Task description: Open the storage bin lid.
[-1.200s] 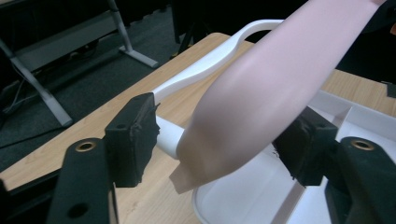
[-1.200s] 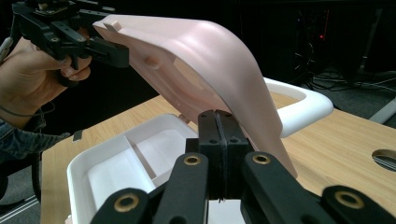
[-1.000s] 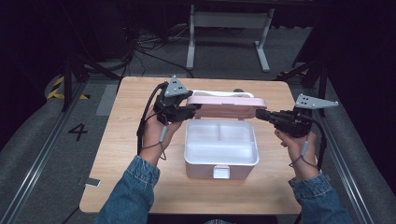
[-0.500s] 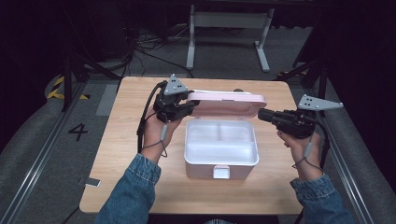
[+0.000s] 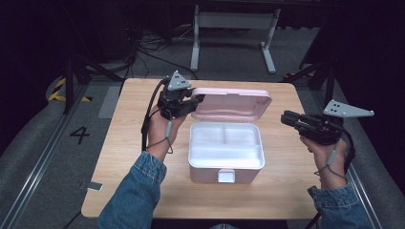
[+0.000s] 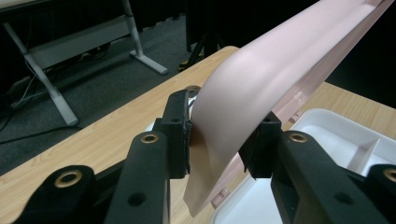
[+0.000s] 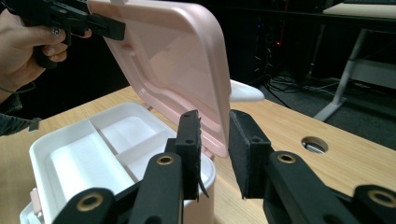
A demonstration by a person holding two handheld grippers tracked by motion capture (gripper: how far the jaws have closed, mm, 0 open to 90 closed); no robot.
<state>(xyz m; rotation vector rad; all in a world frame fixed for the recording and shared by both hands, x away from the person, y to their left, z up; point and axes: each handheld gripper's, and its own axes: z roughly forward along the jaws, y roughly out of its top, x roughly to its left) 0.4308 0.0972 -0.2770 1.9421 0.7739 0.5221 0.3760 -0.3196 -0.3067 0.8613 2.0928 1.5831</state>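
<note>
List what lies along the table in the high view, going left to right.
Left gripper clamped on the lid's corner → white box with its pink lid raised behind it → right gripper, held clear of the box.

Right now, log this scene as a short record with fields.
box: white lunch box, open, on the wooden table
lid: pink lid, raised at the back
inside: divided compartments, nothing in them
left gripper: shut on the lid's left edge
right gripper: open, off to the box's right, holding nothing
</note>
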